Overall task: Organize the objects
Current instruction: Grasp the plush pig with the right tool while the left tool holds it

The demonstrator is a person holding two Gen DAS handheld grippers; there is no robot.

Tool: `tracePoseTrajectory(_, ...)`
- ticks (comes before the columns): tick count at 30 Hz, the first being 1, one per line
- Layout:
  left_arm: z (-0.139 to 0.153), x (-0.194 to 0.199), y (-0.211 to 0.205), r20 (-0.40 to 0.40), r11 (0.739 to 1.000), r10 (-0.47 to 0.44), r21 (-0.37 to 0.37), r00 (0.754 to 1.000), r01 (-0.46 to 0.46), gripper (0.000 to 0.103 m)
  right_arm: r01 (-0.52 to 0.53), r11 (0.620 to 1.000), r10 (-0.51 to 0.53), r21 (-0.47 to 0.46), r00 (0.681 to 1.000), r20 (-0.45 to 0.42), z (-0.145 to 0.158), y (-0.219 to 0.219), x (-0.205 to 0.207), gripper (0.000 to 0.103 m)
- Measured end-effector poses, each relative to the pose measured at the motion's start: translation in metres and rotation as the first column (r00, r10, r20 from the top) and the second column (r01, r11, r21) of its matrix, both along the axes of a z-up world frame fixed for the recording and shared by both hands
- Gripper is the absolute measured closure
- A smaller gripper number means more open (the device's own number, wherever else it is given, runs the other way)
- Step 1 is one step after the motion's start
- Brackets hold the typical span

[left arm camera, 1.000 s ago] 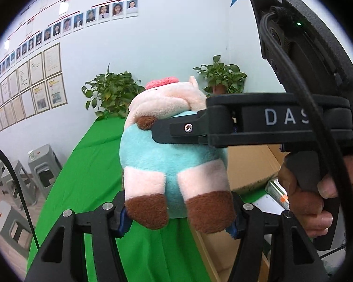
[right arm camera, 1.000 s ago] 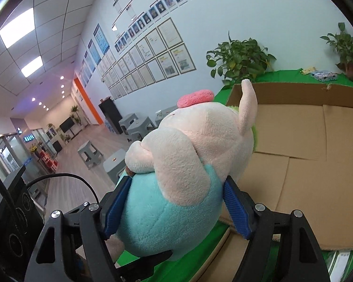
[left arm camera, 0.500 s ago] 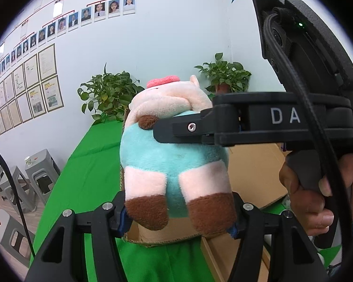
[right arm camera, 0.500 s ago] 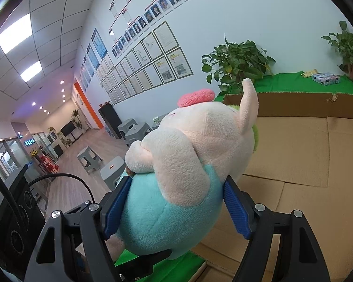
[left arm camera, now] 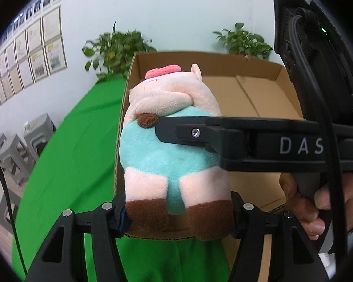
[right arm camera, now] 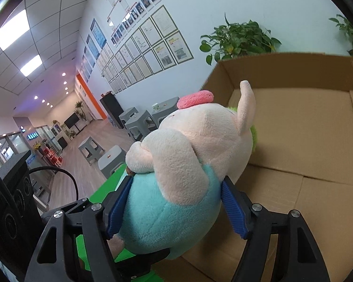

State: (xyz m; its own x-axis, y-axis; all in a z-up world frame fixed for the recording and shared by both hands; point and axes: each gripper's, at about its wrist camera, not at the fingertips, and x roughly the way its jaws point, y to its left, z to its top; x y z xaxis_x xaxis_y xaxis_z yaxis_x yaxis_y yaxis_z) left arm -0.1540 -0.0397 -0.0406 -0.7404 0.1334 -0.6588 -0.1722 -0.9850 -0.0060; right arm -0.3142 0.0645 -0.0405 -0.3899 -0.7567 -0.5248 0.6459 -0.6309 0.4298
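The cardboard box (left arm camera: 247, 98) now lies nearer, ahead of and below both sets of fingers. The left gripper (left arm camera: 178, 221) clamps the plush pig (left arm camera: 171, 145) by its feet; the right gripper (right arm camera: 176, 209), its jaws just closing further, squeezes the belly.

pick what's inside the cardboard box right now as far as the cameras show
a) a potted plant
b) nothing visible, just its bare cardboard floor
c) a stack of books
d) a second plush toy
b: both wrist views show only bare brown floor panels inside the cardboard box, while the plush pig is held above its near edge by the left gripper and right gripper.
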Motion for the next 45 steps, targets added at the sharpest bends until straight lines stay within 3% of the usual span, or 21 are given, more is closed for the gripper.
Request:
tracePoseTrajectory(10,-0.018,0.004,-0.005,0.079,0.999,0.022,-0.035,0.997,-0.019,0.039,0.001,0.994,-0.009,0.105,0.997,0.075,-0.037,-0.025,-0.025,0.028)
tracePoseTrajectory(15,-0.009,0.024,-0.008,0.029,0.999,0.041,-0.037,0.999,-0.040,0.039,-0.001,0.989,-0.018,0.149,0.992,0.128,-0.050,-0.038,-0.036,0.022)
tracePoseTrajectory(24,-0.012,0.029,-0.030,0.032,0.997,0.080,0.014,0.996,-0.081,0.039,-0.012,0.990,-0.021,0.139,0.972,0.232,-0.059,-0.051,-0.049,0.015)
tracePoseTrajectory(27,-0.015,0.027,-0.034,0.039,0.996,0.086,0.029,0.996,-0.087,0.039,-0.029,0.984,-0.012,0.174,0.973,0.232,-0.062,-0.061,-0.050,0.017)
tracePoseTrajectory(32,-0.015,0.025,-0.037,0.032,0.996,0.082,0.032,0.996,-0.083,0.039,-0.043,0.983,0.012,0.180,0.986,0.169,-0.061,-0.077,-0.055,0.032)
tracePoseTrajectory(37,-0.012,0.026,-0.039,0.029,0.996,0.079,0.046,0.996,-0.080,0.039,-0.061,0.981,0.041,0.183,0.993,0.109,-0.053,-0.093,-0.057,0.034)
tracePoseTrajectory(39,-0.011,0.027,-0.040,0.027,0.995,0.078,0.052,0.997,-0.080,0.039,-0.058,0.985,0.037,0.165,0.991,0.126,-0.055,-0.096,-0.064,0.033)
tracePoseTrajectory(45,-0.009,0.030,-0.042,0.021,0.995,0.079,0.060,0.997,-0.080,0.039,-0.027,0.988,0.007,0.152,0.991,0.131,-0.060,-0.071,-0.056,0.013)
